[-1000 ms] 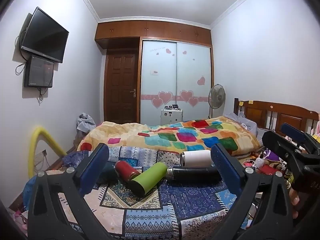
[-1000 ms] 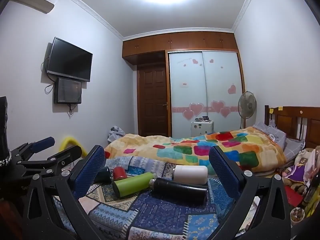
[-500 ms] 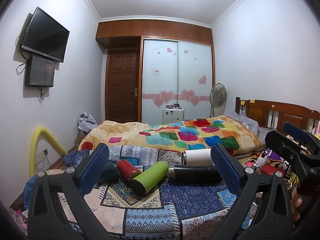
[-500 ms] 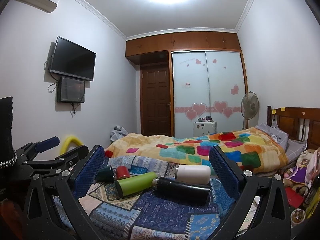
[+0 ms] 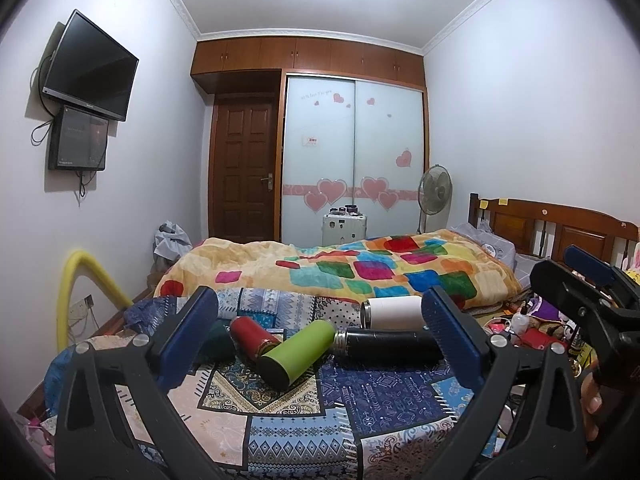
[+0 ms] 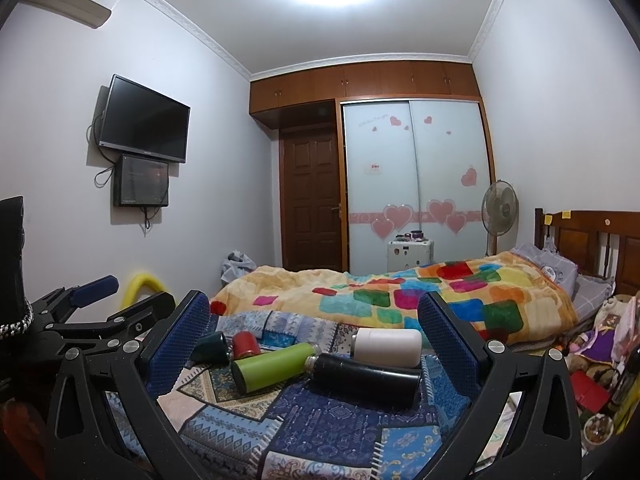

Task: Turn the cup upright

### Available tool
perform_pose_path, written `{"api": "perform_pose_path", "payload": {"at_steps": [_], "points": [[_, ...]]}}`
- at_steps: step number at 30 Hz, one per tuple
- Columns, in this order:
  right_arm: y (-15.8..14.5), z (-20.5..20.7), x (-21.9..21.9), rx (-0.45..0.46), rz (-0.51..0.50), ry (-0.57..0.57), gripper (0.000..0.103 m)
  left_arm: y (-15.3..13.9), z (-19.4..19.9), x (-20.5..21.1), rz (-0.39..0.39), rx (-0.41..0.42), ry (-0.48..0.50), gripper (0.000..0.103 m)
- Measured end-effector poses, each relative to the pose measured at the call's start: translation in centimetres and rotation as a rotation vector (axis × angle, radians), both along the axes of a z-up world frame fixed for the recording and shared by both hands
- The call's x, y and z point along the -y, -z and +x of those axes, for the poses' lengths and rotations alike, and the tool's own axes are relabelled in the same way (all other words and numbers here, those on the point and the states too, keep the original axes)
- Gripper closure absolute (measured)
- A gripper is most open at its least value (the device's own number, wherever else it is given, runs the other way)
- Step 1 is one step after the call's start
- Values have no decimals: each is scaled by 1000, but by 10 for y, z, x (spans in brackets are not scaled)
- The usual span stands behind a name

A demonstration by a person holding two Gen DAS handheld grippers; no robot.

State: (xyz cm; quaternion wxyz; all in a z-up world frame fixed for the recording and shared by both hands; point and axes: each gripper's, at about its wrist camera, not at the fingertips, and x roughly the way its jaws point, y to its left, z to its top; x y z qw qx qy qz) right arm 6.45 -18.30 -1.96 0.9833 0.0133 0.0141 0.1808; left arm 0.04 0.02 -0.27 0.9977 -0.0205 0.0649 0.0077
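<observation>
Both grippers hang above the near edge of the quilt (image 5: 384, 396), and each has its jaws spread wide with nothing between them. The left gripper (image 5: 320, 336) looks over the cups; the right gripper (image 6: 314, 332) does the same from a place a little further right.

Five cups lie on their sides on the quilt. I take the green cup (image 5: 298, 354) as landmark. The red cup (image 5: 253, 335) touches it on the left, and a dark green cup (image 6: 211, 346) lies further left of the red one. The black cup (image 5: 388, 346) lies to its right, mouth near the green cup's mouth. The white cup (image 5: 392, 312) is behind the black one.

The step in hand seems to be the approach; no cup is upright yet. To do it well, I would choose one cup, close across its round body near the middle, lift it free of its neighbours, then turn it and set the base down. The quilt is soft and uneven, so an upright cup may tip; a flat part is better.

Behind the quilt is a blanket (image 5: 360, 268) with coloured squares, then a wardrobe (image 5: 352, 160), a door (image 5: 244, 172) and a fan (image 5: 435, 190). A TV (image 5: 90, 66) hangs on the left wall.
</observation>
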Motion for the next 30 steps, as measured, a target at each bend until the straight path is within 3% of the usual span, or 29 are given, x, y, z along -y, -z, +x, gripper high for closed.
{"api": "perform_pose_path", "payload": {"at_steps": [30], "points": [[4,1,1,-7,10,0,0,1,1,-1,6,-2,2,0]]}}
